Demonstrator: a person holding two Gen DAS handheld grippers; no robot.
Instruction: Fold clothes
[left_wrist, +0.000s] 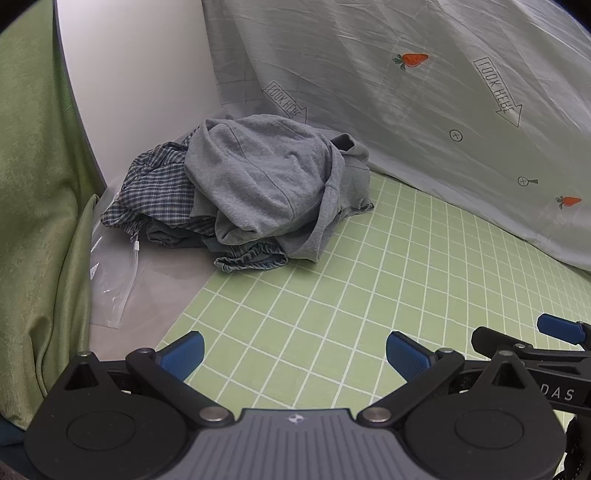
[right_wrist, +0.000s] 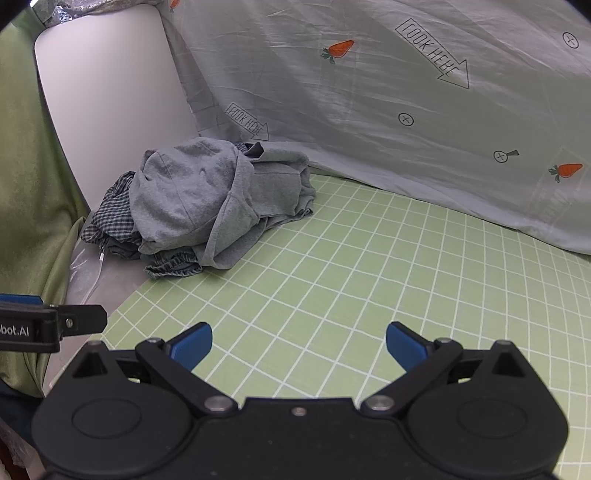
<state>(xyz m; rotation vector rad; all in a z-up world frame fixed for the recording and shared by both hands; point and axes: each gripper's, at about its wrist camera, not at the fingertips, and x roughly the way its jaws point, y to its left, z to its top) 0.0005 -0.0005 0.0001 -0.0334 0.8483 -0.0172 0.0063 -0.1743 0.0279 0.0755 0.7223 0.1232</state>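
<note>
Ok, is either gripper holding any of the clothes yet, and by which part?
Nothing is held. The left gripper and right gripper both stand open over the green grid mat, apart from the clothes pile.

A green grid mat is lying over the table, stopping short of its left edge, where bare grey tabletop is showing. A clear plastic bag is lying at that left edge. A pale sheet printed with carrots and arrows is hanging along the back edge. A green curtain is hanging at the left, beside a white panel.
</note>
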